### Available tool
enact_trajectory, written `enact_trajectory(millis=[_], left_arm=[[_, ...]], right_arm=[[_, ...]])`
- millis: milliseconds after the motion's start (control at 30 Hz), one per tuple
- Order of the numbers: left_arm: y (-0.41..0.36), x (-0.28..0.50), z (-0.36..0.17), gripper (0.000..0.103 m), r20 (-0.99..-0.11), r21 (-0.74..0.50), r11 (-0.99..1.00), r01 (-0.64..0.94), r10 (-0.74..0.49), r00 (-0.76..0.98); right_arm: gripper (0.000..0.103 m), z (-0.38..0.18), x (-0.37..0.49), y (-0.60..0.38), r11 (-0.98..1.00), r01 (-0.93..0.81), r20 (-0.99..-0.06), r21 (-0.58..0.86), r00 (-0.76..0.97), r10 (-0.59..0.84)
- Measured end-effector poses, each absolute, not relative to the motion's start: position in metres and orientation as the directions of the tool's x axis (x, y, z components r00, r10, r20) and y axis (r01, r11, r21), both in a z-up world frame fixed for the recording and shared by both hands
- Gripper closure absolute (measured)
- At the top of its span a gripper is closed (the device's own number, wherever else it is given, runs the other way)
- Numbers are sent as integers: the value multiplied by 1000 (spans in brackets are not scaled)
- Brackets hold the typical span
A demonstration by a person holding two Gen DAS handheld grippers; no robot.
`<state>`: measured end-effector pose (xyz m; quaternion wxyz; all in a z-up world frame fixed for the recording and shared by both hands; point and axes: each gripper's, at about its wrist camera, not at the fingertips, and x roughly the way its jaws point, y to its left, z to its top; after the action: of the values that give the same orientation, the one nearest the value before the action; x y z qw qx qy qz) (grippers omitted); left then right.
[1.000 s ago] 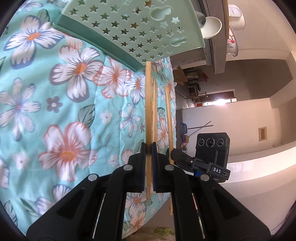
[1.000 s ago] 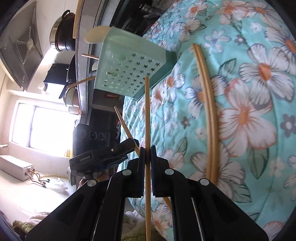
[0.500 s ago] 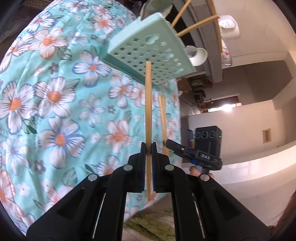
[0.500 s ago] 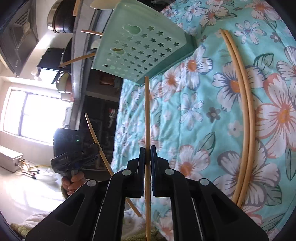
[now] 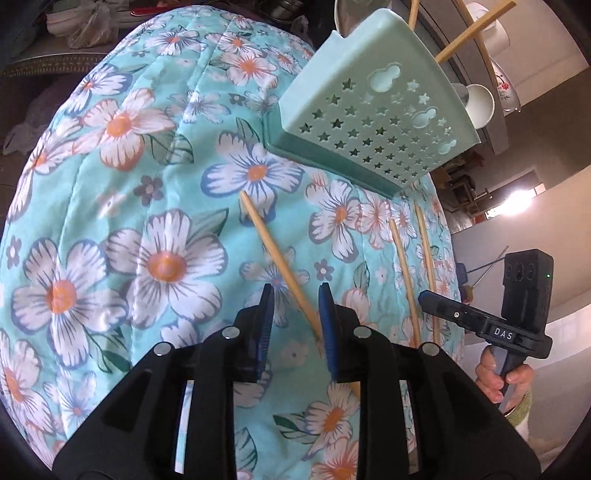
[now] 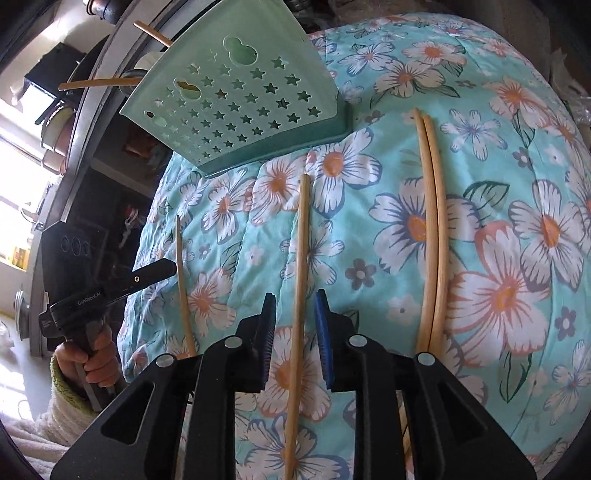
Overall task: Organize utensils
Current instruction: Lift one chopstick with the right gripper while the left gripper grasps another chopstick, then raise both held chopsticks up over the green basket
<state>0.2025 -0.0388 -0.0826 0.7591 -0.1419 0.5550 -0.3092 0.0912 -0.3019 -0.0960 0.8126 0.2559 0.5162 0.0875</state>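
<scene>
A mint-green utensil holder (image 5: 369, 122) (image 6: 236, 107) with star-shaped holes stands on the floral cloth (image 5: 110, 221) (image 6: 517, 184). My left gripper (image 5: 295, 295) has its jaws opening. A wooden chopstick (image 5: 273, 251) lies slanted on the cloth between them, and the pads do not press on it. My right gripper (image 6: 295, 299) is also opening its jaws, over a chopstick (image 6: 301, 240) that lies lengthwise on the cloth, free of the pads. Each wrist view shows the other gripper, the right gripper (image 5: 480, 321) and the left gripper (image 6: 122, 288), held by a hand at the cloth's edge.
Two more chopsticks (image 5: 404, 273) lie near the right gripper, and a close pair of chopsticks (image 6: 430, 221) lies further right on the cloth. Several chopsticks (image 5: 472, 33) stick out of the holder's top. White cups (image 5: 480, 103) hang on a shelf behind. The cloth ends at the near edge.
Both grippers were shut on a chopstick held up toward the holder. Now both jaws have parted, and the two chopsticks lie on the cloth. Both views have tipped down toward the table.
</scene>
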Motion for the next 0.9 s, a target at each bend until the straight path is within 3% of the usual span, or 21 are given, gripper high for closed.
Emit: enact_trajectory(millis=[333,667,900], left_arm=[[-47,238,-91,77,-780,-526,809,264,-582,230],[-86,231,-83,86,-842,-334,874,354,-445,305],[-98,227,-83,89,-845,-292,885,362,-416,336]], right_arm=[[81,-98,137,-288,887,100,-813,451,456,362],[81,-102,163,-281,924,96,-835,370,471,285],[95,-106,172,-280,920,118,-831,375,483,277]])
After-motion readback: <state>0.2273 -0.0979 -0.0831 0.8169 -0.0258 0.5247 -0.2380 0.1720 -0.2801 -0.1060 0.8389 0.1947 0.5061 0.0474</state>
